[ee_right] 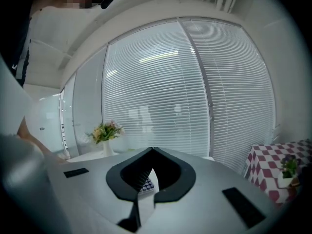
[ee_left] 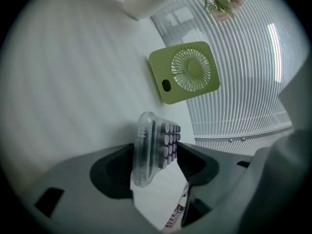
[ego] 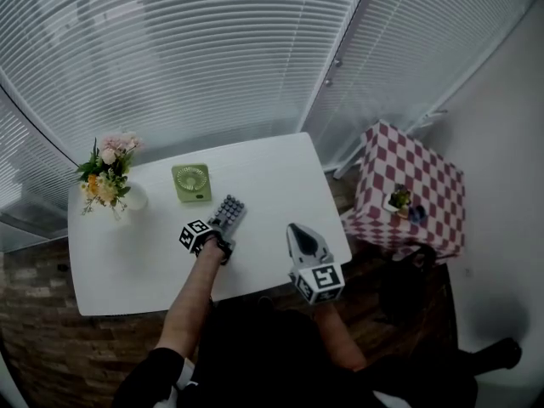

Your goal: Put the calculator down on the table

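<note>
Two grippers show in the head view. Your left gripper (ego: 219,238) is at centre frame over the white table (ego: 272,177), your right gripper (ee_right: 152,151) lower right of it, well apart.

The calculator (ego: 229,212) lies on the table just past the left gripper's tips, keys up. Its long axis runs from lower left to upper right, with the far end aimed at the blinds and passing right of the green fan (ego: 191,182).

In the left gripper view the calculator's near end sits between the jaws, clear back to frame left and keys to frame right. The jaws stand wide on either side of it, with no squeeze on it.

In the right gripper view the jaw tips meet, with nothing between them. A flower vase (ego: 109,177) sits at the table's far left.
</note>
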